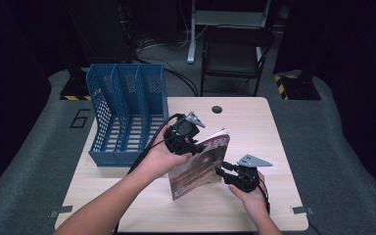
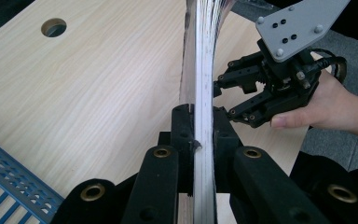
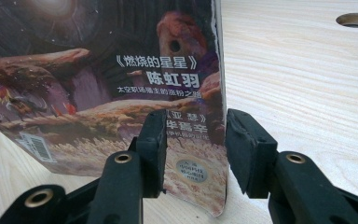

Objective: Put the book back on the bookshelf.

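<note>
Magazine (image 1: 201, 164) stands on its lower edge at centre of the high view, tilted, cover facing lower right, resting on the pale wooden counter (image 1: 254, 127). Thin glossy softcover, likely light, floppy and a bit slick; the pages bow in the left gripper view (image 2: 200, 60), so it probably sags if held by one corner only. Best hold looks like the spine side or a firm edge pinch near the middle, not the loose page corners. Left gripper (image 1: 188, 139), at the upper edge of the magazine in the high view, has its jaws clamped tight on the magazine's edge, clear in its own view (image 2: 200, 135). Right gripper (image 1: 234, 175), lower right of the magazine, has jaws part-spread and straddling the cover's edge in its own view (image 3: 193, 149); the right-hand pad stands off the paper, so no firm grip there as far as I can tell. Blue mesh file rack (image 1: 127, 115) with three slots sits upper left on the counter, near the magazine but apart from it. Round cable hole (image 1: 217, 109) further up. Dark chair (image 1: 235, 54) beyond the counter.
</note>
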